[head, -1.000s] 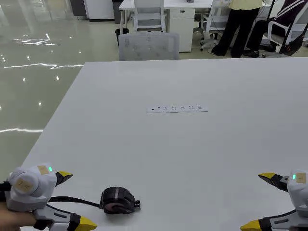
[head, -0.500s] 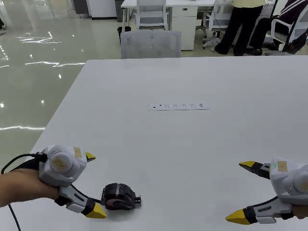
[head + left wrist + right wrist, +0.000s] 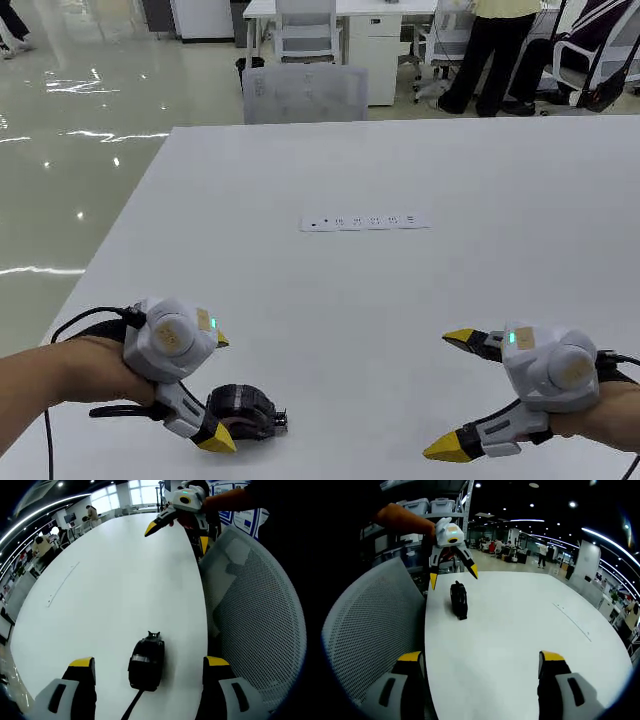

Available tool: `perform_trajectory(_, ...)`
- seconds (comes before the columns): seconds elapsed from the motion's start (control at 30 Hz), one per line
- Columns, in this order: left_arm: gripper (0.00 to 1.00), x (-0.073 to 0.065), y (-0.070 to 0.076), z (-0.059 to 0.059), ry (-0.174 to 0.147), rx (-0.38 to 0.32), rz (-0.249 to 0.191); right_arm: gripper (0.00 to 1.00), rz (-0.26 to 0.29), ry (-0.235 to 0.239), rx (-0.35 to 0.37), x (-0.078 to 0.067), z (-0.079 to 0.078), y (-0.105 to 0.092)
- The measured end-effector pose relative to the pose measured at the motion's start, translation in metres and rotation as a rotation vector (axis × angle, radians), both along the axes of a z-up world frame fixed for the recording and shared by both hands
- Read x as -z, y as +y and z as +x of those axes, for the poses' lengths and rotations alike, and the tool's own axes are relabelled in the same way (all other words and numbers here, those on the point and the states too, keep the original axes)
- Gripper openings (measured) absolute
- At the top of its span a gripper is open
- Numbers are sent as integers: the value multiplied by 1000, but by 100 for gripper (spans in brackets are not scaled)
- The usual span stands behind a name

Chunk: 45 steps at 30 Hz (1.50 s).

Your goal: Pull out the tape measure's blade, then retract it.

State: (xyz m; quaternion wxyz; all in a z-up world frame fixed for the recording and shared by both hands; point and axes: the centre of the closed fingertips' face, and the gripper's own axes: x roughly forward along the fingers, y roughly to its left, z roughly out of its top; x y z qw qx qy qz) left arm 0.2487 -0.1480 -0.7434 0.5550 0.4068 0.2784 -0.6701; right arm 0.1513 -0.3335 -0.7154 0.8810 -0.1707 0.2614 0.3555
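A black tape measure (image 3: 245,412) lies on the white table (image 3: 400,300) near its front left edge, blade tip pointing right, blade not drawn out. My left gripper (image 3: 218,390) stands open with its yellow tips on either side of the case, not touching it. In the left gripper view the tape measure (image 3: 147,660) sits between the open jaws of that gripper (image 3: 149,663). My right gripper (image 3: 450,395) is open and empty, well off to the right. The right gripper view shows the tape measure (image 3: 458,599) under the left gripper (image 3: 452,575), far ahead of its own gripper (image 3: 482,657).
A flush row of sockets (image 3: 365,222) runs across the table's middle. A grey mesh chair (image 3: 305,95) stands at the far edge, with people (image 3: 495,50) and office chairs beyond. A mesh chair back (image 3: 260,605) is close behind the front edge.
The left gripper has moved right and up to the tape measure, so its jaws now flank the case. The right gripper has come in leftward. The tape measure has stayed put.
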Motion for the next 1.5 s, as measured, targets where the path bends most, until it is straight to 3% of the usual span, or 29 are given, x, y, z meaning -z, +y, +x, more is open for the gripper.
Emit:
perform_trajectory(0.1,83,11,-4,-5,-5,10,30,96,-1,4,-29,4,7,13)
perform_trajectory(0.17,76,22,-3,-9,-7,50,54,96,0,8,-46,5,13,20)
perform_trajectory(0.33,65,31,-6,0,-40,27,66,96,6,12,-77,5,25,34)
perform_trajectory(0.47,63,33,-8,3,-29,21,78,95,0,20,-99,8,31,43)
perform_trajectory(0.57,59,40,-5,5,-57,82,112,96,-1,19,-105,9,38,48)
perform_trajectory(0.7,55,43,-7,8,-40,75,130,96,-34,38,-154,16,44,55)
perform_trajectory(0.77,51,43,-11,9,-33,68,128,96,-26,43,-154,16,49,59)
perform_trajectory(0.8,48,42,-12,7,-30,74,122,96,-10,38,-146,15,52,61)
perform_trajectory(0.83,34,41,-13,2,-6,89,118,95,-4,41,-145,15,53,63)
perform_trajectory(0.87,34,44,-14,4,-26,87,120,95,6,44,-142,15,55,66)
perform_trajectory(1.1,32,47,-15,3,1,80,115,94,3,57,-182,23,59,85)
perform_trajectory(1.2,32,48,-15,2,-2,83,118,92,14,62,-181,26,63,90)
perform_trajectory(1.27,32,48,-15,1,-17,94,118,90,27,66,-177,29,66,94)
perform_trajectory(1.33,32,49,-14,2,-65,132,122,90,35,53,-177,29,68,97)
perform_trajectory(1.37,32,50,-14,-1,-54,115,115,89,52,38,-174,26,70,99)
perform_trajectory(1.5,32,49,-14,0,-63,105,98,86,84,41,-155,29,72,104)
